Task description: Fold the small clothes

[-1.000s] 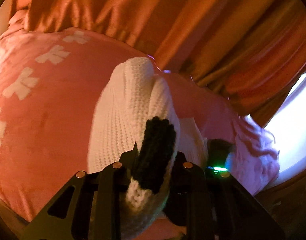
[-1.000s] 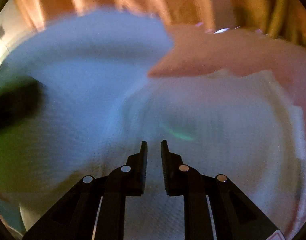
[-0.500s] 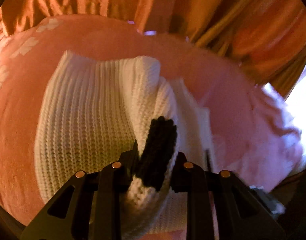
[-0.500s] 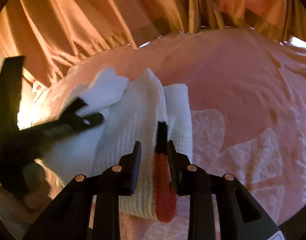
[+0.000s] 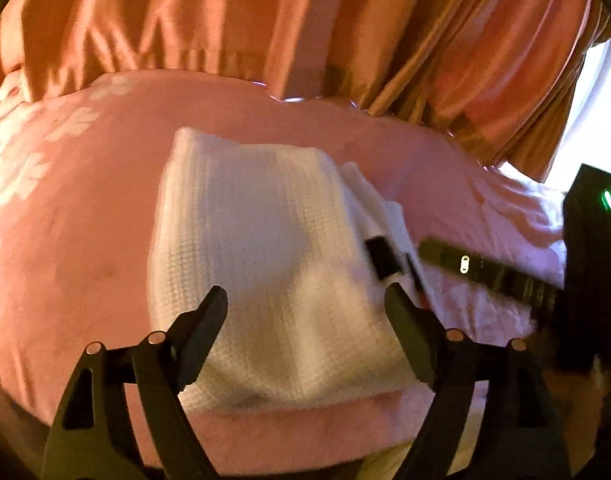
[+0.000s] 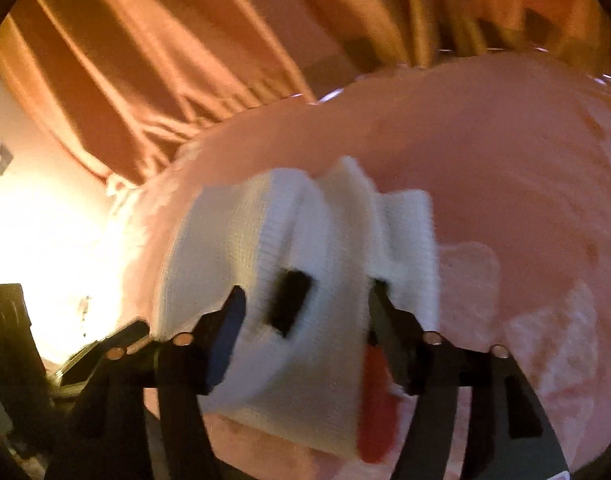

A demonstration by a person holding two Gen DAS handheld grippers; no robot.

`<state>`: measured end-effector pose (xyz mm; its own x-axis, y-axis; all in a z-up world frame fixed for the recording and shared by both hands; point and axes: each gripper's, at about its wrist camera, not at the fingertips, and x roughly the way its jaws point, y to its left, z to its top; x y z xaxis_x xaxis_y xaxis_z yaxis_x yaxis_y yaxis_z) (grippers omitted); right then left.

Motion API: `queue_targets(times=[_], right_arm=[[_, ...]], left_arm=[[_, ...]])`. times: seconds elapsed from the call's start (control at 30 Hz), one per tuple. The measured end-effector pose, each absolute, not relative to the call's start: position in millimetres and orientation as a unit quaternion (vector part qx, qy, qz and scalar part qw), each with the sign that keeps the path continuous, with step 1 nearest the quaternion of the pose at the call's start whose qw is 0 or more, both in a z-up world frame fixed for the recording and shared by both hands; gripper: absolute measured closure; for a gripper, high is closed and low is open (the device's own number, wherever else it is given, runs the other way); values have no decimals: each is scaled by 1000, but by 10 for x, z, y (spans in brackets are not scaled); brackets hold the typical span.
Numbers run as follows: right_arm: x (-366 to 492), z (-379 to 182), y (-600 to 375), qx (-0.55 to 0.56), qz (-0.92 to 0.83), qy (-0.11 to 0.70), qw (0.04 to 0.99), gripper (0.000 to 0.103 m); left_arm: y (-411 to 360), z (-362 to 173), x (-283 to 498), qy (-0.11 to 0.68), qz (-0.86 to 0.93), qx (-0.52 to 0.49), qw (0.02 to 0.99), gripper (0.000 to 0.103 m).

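Note:
A small white knit garment [image 5: 261,264] lies folded on the pink bed cover [image 5: 73,248]. It has a black patch [image 5: 379,258] at its right edge. My left gripper [image 5: 305,308] is open just above its near half, holding nothing. In the right wrist view the same garment [image 6: 305,280] shows a black patch [image 6: 289,300] and a red patch [image 6: 375,412]. My right gripper [image 6: 303,300] is open, its jaws wide on either side of the fold. The right gripper's fingers [image 5: 485,268] show at the garment's right edge in the left wrist view.
Orange curtains [image 5: 305,20] hang along the far side of the bed. White flower prints [image 5: 33,160] mark the pink cover at the left. A bright window [image 5: 597,120] is at the right. The bed's near edge [image 5: 305,440] is close below the garment.
Both grippers were shut on the garment's patched edges half a second ago. Both have opened and let go, and the garment now lies folded flat on the cover.

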<state>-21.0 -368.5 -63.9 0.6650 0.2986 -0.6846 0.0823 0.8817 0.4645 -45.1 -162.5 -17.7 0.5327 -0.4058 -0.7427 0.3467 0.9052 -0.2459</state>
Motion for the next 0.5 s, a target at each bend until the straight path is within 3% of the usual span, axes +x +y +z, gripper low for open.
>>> queue_targets(times=[0.27,0.3,0.33,0.5], right_arm=[[419,-1085,-3336,270,95,478,831,34],[451,-1107,-3271,266,96,479,831,48],[488,-1109,-3182,259,106,479,832,76],[357,-503,-3098,257,152,406,864,83]], left_arm=[[-1080,-302,-507,451,-166,-7,877,24],[-1041,-325,-512,452,-164,-4,877,24],[-995,-366,-509,458,-158,-2,875,25],[-918,-455,-523,474,-162,-12,865,24]])
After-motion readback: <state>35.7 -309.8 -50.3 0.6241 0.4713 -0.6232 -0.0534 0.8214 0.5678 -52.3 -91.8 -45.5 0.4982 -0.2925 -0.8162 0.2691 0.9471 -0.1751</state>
